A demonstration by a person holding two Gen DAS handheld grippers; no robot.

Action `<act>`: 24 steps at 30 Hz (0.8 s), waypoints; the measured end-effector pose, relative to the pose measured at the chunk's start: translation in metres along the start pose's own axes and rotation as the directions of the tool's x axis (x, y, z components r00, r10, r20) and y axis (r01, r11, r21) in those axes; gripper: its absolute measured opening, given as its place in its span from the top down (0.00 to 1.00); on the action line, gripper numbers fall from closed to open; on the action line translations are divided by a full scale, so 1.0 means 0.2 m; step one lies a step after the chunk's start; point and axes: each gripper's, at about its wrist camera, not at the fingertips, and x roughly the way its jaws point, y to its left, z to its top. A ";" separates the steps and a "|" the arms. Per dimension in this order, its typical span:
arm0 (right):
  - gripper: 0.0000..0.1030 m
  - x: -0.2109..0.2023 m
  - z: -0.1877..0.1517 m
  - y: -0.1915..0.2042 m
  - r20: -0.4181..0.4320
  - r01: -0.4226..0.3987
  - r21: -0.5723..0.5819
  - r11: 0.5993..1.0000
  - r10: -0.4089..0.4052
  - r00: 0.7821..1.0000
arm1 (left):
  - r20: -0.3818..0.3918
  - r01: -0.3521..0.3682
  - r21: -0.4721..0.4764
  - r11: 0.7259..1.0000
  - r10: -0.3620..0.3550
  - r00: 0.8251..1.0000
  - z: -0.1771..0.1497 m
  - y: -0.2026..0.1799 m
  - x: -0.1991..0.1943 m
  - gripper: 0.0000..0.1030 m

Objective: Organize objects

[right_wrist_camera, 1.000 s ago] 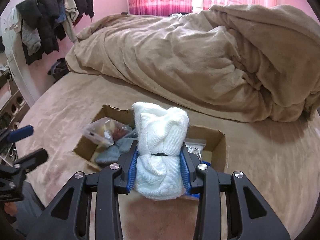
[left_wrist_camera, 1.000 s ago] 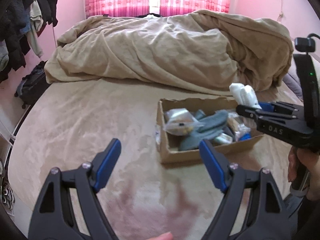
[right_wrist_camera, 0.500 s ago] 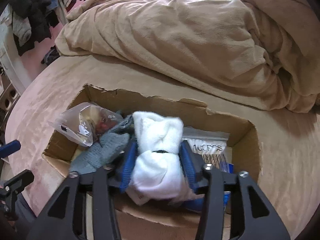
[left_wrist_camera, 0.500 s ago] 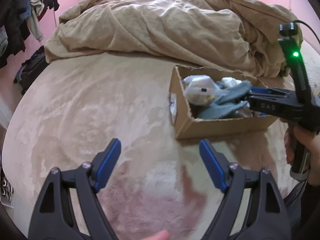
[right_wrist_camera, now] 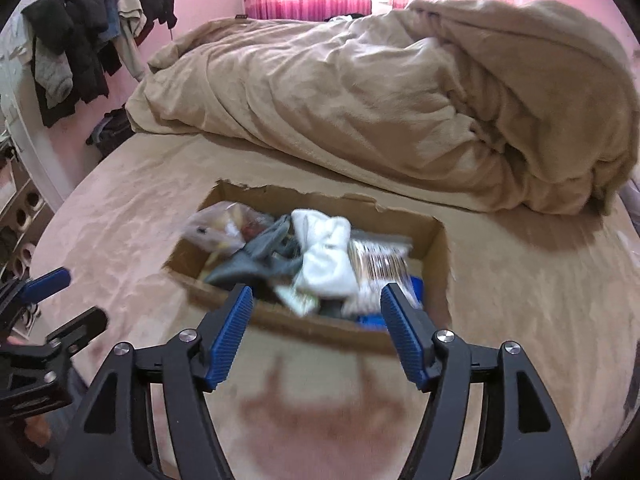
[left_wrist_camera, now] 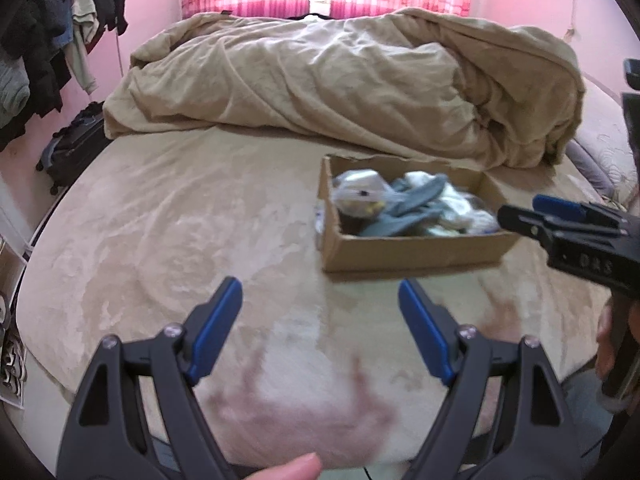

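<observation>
White rolled socks [right_wrist_camera: 326, 256] lie in the cardboard box [right_wrist_camera: 438, 256], just ahead of the right hand-held gripper [right_wrist_camera: 316, 334], its jaws just opened, empty; left hand-held gripper [left_wrist_camera: 320, 330] wide, farther off.

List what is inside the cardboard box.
Cardboard box holds a white sock bundle, grey socks, a clear bag, a striped packet and something blue. Anything beneath is covered.

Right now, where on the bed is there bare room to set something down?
Bare bedspread runs from the cardboard box to the bed's left edge, below the heaped duvet. Another strip lies in front of the box. The box itself is crowded: white sock bundle, grey gloves, bags.
</observation>
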 end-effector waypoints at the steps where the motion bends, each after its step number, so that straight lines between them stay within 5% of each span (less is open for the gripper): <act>1: 0.32 -0.04 -0.02 0.00 0.005 0.002 0.003 1.000 -0.002 1.000 | 0.002 0.004 0.002 1.000 -0.004 1.000 -0.01 -0.01 -0.02 0.20; 13: 0.32 -0.45 -0.25 -0.03 0.057 0.035 0.090 0.995 -0.040 0.998 | -0.005 0.043 0.013 0.999 -0.043 0.999 -0.17 -0.21 -0.26 0.20; 24: 0.32 -0.59 -0.38 -0.04 0.084 0.034 0.137 0.990 -0.046 0.995 | -0.013 0.058 0.059 0.997 -0.057 0.998 -0.26 -0.31 -0.34 0.20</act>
